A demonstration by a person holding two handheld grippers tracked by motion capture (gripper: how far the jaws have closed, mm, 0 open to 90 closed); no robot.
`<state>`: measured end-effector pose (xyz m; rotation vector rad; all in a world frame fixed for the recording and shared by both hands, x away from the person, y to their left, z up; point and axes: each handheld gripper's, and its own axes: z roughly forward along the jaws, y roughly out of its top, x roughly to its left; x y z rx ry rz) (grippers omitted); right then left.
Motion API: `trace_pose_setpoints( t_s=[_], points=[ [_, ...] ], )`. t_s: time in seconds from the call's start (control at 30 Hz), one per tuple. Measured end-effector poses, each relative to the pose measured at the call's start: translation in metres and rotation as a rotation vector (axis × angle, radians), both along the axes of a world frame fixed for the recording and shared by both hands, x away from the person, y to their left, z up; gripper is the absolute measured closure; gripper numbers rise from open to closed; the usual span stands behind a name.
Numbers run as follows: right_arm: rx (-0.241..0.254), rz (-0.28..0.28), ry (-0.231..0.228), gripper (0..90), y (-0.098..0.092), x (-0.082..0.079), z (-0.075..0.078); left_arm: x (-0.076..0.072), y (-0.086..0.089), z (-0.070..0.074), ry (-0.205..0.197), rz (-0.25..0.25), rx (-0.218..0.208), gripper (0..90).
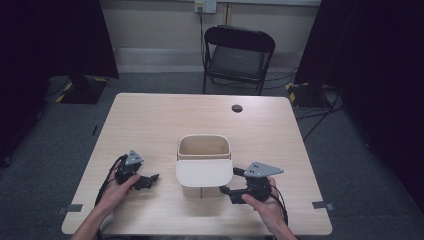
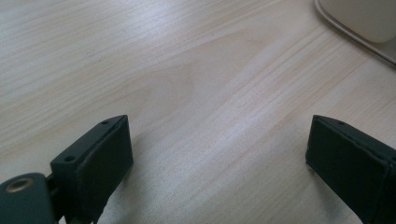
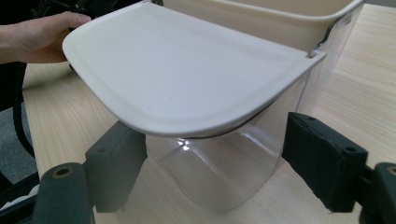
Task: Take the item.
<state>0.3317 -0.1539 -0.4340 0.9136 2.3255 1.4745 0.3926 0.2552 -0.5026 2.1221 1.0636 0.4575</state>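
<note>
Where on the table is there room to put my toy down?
The light wooden table is bare across its far half, between the cream-lidded clear container and the round black cable hole. It is crowded beside the container, by the left gripper and right gripper.

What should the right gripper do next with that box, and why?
Probably pull back a little from the container: the right gripper is open, its fingers beside the clear wall without pressing it. The cream lid hangs open toward the person.

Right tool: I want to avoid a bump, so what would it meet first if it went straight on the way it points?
Most likely the clear plastic container under its cream hinged lid; the right tool stands open, its jaws either side of that wall, though depth is unclear.
</note>
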Motion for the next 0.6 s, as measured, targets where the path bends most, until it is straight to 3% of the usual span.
trace_pose_setpoints(
  t_s=[0.3,0.6],
  points=[
    [-0.003,0.002,-0.018,24.6,-0.0004,0.0023,0.0057,0.0,0.0002,0.0001,0.0,-0.001,0.003,6.5],
    [0.013,0.004,-0.029,22.3,-0.0024,0.0061,0.0085,-0.0001,0.0002,0.0001,0.0,0.0,0.003,6.5]
  ],
)
